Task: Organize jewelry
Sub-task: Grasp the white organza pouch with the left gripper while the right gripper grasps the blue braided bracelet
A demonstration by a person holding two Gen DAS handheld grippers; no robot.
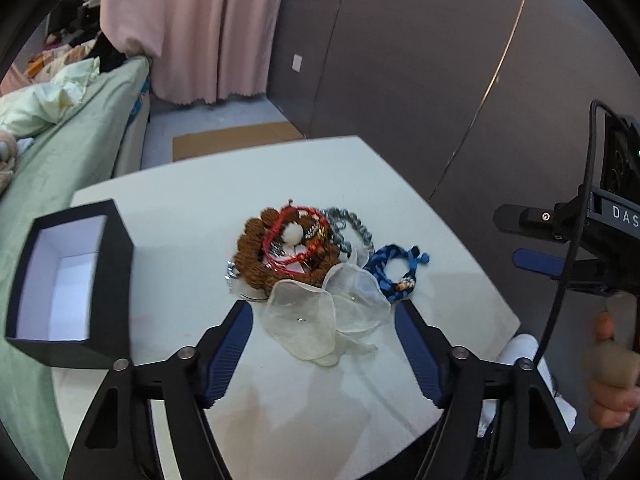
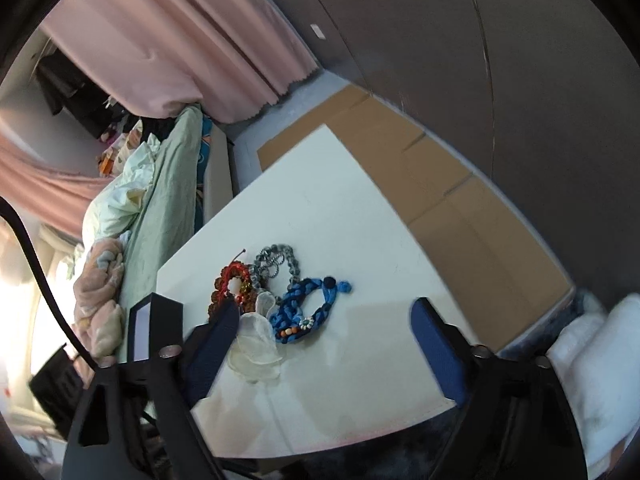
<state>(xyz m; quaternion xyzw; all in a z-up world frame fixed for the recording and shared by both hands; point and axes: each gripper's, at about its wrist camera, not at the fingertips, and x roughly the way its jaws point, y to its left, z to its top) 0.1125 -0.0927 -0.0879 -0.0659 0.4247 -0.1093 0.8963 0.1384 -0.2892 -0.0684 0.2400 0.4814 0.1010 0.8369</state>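
A heap of jewelry lies mid-table: a brown beaded bracelet with red cords over it, a grey chain, a blue braided bracelet and sheer white fabric flowers. The same heap shows in the right wrist view, with the blue braided bracelet and the grey chain. My left gripper is open above the fabric flowers, holding nothing. My right gripper is open, hovering near the blue bracelet, also holding nothing. An open black box with a white inside stands at the table's left.
The white table stands beside a bed with green bedding. Brown cardboard lies on the floor beyond the table, by a grey wall. Pink curtains hang behind. A hand holds the right gripper's handle.
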